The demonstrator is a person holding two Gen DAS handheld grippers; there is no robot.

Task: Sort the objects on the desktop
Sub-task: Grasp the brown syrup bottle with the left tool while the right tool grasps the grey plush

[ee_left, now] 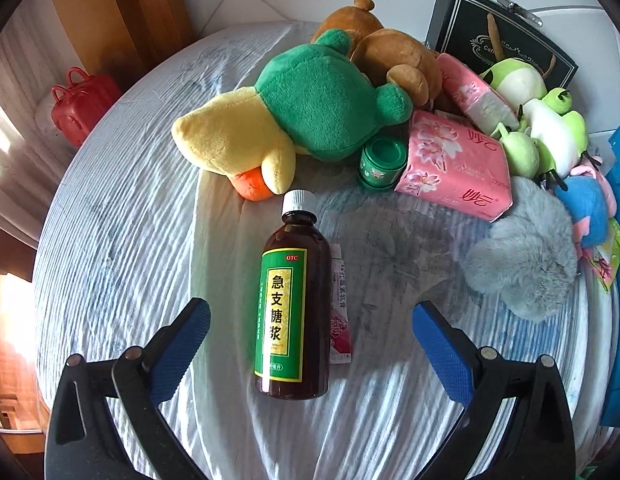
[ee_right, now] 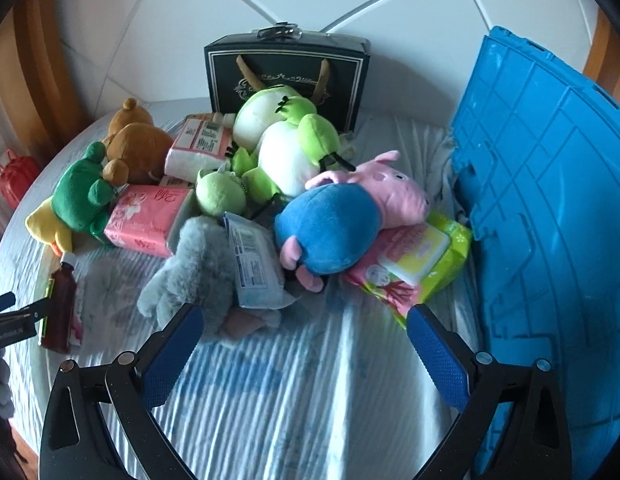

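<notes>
Your bottle (ee_left: 292,300) lies over part of the ointment tube (ee_left: 339,308), so you read only scraps of the tube's print. The green jar (ee_left: 381,163) is half tucked behind the pink tissue pack (ee_left: 455,164). The bear (ee_left: 393,60) is mostly buried under the green plush (ee_left: 321,108). In your right view the crate (ee_right: 549,220) runs off the right edge, the left gripper (ee_right: 8,320) shows only as a sliver at the left edge, and the label (ee_right: 254,266) on the grey plush (ee_right: 194,272) is too small to read
</notes>
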